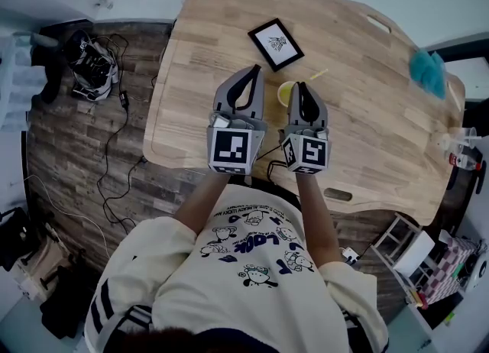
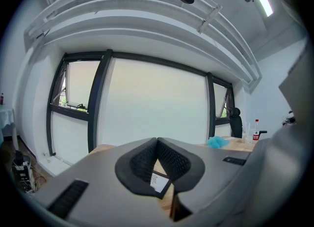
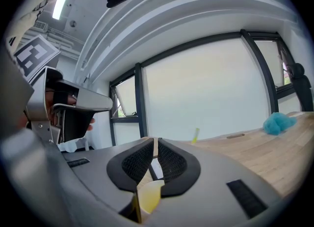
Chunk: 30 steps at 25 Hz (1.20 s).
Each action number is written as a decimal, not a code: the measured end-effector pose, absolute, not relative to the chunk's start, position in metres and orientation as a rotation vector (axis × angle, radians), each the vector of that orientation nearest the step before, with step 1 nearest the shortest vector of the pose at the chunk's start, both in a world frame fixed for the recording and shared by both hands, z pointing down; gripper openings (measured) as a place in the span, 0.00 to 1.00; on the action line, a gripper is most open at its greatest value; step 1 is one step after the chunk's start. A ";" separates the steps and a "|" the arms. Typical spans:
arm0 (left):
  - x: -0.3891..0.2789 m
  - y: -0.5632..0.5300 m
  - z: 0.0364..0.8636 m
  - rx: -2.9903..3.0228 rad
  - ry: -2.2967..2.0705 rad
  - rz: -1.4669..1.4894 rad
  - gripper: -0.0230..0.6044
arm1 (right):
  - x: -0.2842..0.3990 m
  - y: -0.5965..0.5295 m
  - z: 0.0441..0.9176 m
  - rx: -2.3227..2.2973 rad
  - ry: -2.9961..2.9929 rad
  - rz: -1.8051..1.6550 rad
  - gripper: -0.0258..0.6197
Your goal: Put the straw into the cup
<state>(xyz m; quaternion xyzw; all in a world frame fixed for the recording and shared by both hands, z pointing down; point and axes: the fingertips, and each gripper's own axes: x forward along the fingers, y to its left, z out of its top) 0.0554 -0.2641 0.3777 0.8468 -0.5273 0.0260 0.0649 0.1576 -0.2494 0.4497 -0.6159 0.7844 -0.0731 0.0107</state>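
Left gripper [image 2: 157, 140] closed, jaws meeting at tips, nothing between. Held over light wooden table [image 1: 367, 130], just short of black-framed white picture [image 1: 276, 43]. Right gripper [image 3: 155, 140] pinched to thin slit, empty, tips over small yellow cup [image 1: 285, 93]. Pale yellow straw [image 1: 318, 75] slanting out of cup toward far side. Fluffy blue cloth [image 1: 426, 72] well apart, at table's far right edge.
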 end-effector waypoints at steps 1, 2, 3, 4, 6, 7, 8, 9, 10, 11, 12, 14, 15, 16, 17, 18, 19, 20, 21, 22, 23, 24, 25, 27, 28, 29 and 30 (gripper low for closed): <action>0.056 -0.264 0.377 2.557 -1.591 0.076 0.07 | 0.157 -0.249 0.449 -1.922 2.447 -0.226 0.08; 0.056 -0.264 0.376 2.559 -1.590 0.073 0.07 | 0.157 -0.249 0.447 -1.922 2.446 -0.223 0.08; 0.056 -0.264 0.376 2.560 -1.590 0.071 0.07 | 0.157 -0.248 0.445 -1.921 2.444 -0.219 0.08; 0.056 -0.264 0.375 2.562 -1.589 0.069 0.07 | 0.157 -0.248 0.443 -1.921 2.441 -0.216 0.08; 0.057 -0.263 0.374 2.566 -1.587 0.064 0.07 | 0.158 -0.246 0.438 -1.926 2.432 -0.206 0.08; 0.057 -0.263 0.373 2.569 -1.586 0.061 0.07 | 0.159 -0.245 0.435 -1.933 2.425 -0.201 0.08; 0.057 -0.262 0.372 2.571 -1.584 0.059 0.07 | 0.160 -0.244 0.432 -1.939 2.417 -0.195 0.08; 0.058 -0.261 0.372 2.573 -1.583 0.057 0.07 | 0.161 -0.242 0.428 -1.945 2.408 -0.189 0.08; 0.057 -0.261 0.371 2.574 -1.582 0.056 0.07 | 0.162 -0.241 0.424 -1.950 2.398 -0.183 0.08; 0.057 -0.260 0.371 2.575 -1.581 0.053 0.07 | 0.162 -0.239 0.421 -1.955 2.390 -0.176 0.08; 0.057 -0.260 0.370 2.575 -1.579 0.050 0.07 | 0.163 -0.238 0.417 -1.961 2.382 -0.168 0.08; 0.058 -0.259 0.368 2.579 -1.573 0.041 0.07 | 0.164 -0.235 0.411 -1.974 2.365 -0.156 0.08; 0.059 -0.258 0.367 2.582 -1.570 0.036 0.07 | 0.165 -0.234 0.409 -1.982 2.355 -0.153 0.08; 0.060 -0.258 0.366 2.587 -1.566 0.032 0.07 | 0.166 -0.233 0.407 -1.993 2.345 -0.150 0.08; 0.061 -0.257 0.366 2.592 -1.562 0.029 0.07 | 0.168 -0.232 0.405 -2.005 2.335 -0.148 0.08; 0.062 -0.256 0.366 2.596 -1.557 0.026 0.07 | 0.169 -0.230 0.404 -2.020 2.323 -0.144 0.08; 0.063 -0.256 0.366 2.598 -1.552 0.024 0.07 | 0.171 -0.229 0.402 -2.038 2.310 -0.139 0.08; 0.064 -0.255 0.365 2.599 -1.547 0.020 0.07 | 0.173 -0.227 0.400 -2.056 2.294 -0.133 0.07; 0.065 -0.254 0.365 2.601 -1.541 0.015 0.07 | 0.175 -0.226 0.398 -2.072 2.277 -0.129 0.04; 0.067 -0.253 0.364 2.605 -1.535 0.009 0.07 | 0.177 -0.224 0.396 -2.084 2.258 -0.127 0.04; 0.068 -0.252 0.363 2.610 -1.528 0.004 0.07 | 0.179 -0.223 0.393 -2.093 2.242 -0.125 0.04; 0.070 -0.251 0.361 2.617 -1.521 0.000 0.07 | 0.181 -0.221 0.390 -2.101 2.227 -0.121 0.04; 0.072 -0.250 0.360 2.623 -1.515 -0.004 0.07 | 0.183 -0.219 0.388 -2.108 2.216 -0.115 0.04; 0.074 -0.248 0.359 2.633 -1.505 -0.009 0.07 | 0.186 -0.217 0.383 -2.126 2.199 -0.100 0.04; 0.075 -0.247 0.358 2.637 -1.501 -0.011 0.07 | 0.188 -0.216 0.380 -2.137 2.188 -0.093 0.04; 0.076 -0.246 0.357 2.641 -1.497 -0.014 0.07 | 0.190 -0.215 0.378 -2.148 2.175 -0.089 0.04; 0.076 -0.246 0.356 2.645 -1.493 -0.017 0.07 | 0.193 -0.213 0.375 -2.158 2.160 -0.086 0.04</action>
